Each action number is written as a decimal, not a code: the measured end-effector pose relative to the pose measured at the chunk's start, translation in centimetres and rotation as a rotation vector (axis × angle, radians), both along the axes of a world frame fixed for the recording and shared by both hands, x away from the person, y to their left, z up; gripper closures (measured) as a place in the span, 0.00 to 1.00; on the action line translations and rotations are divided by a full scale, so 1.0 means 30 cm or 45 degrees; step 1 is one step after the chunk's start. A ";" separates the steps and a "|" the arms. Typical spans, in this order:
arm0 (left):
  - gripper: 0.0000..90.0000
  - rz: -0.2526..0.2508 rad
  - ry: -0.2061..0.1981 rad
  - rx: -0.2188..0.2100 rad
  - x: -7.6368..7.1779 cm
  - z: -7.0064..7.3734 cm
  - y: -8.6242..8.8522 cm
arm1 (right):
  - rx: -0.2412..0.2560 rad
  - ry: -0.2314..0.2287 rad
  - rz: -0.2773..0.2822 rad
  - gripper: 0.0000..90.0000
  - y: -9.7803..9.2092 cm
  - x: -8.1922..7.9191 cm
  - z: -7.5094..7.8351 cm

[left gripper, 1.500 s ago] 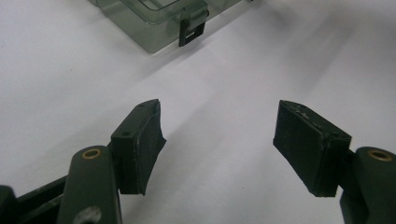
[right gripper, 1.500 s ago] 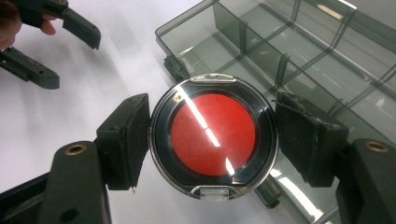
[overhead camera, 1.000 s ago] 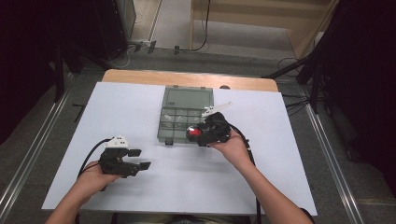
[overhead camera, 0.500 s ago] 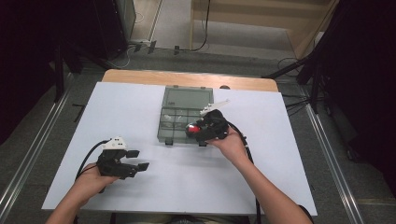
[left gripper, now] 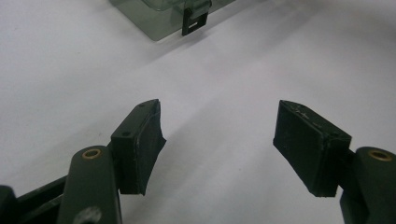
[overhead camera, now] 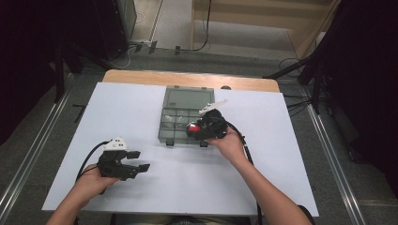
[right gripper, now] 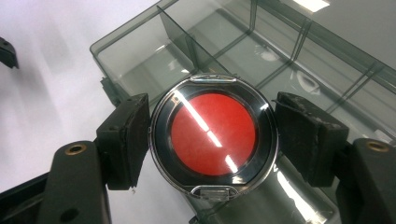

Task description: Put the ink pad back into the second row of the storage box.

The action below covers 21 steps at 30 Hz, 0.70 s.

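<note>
R gripper point(right gripper: 212, 140): my jaws clamp a round clear case w/ red disc point(right gripper: 214, 140) inside, one pad on each side of its rim; case held face-up toward the cam, so the grip is across its width.
Round case, location: held just above the near edge of the smoky clear organizer box point(overhead camera: 185, 117), over a front compartment; in the high view it shows as a red spot point(overhead camera: 193, 130) at the R gripper point(overhead camera: 206, 126).
Organizer box: lid open, dividers visible, sits mid-table on the white sheet point(overhead camera: 141, 103); latch tabs face me.
Why held so: I judge the case is poised for lowering into a compartment; flat grip keeps it level w/ the dividers.
L gripper point(left gripper: 217, 140): jaws wide apart, nothing between them; parked low over bare white sheet, well apart from the box, likely kept clear of the R arm's path.
L gripper, high view point(overhead camera: 133, 166): near front-left of table, pointing right.
</note>
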State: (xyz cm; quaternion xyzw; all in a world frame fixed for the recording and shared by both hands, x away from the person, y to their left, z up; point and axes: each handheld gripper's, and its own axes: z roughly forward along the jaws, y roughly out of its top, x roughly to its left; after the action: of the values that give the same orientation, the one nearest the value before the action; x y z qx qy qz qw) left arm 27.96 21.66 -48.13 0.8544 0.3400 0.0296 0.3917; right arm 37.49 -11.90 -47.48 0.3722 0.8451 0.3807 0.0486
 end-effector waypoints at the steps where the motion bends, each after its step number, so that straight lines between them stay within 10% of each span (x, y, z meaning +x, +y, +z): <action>1: 0.35 0.000 0.000 0.000 0.000 0.000 0.000 | -0.002 0.005 -0.002 0.34 0.002 0.001 -0.001; 12: 0.35 0.012 0.006 -0.010 0.005 0.002 0.006 | -0.030 -0.020 -0.022 0.33 0.012 0.006 -0.010; 21: 0.35 0.044 -0.027 -0.015 0.010 0.012 0.011 | 0.069 -0.041 -0.031 0.29 -0.017 -0.008 0.026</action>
State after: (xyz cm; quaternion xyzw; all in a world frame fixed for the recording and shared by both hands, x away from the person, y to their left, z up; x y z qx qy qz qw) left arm 28.25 21.99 -47.78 0.8458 0.3506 0.0432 0.3998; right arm 37.25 -12.42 -46.70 0.3774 0.8291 0.4085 0.0566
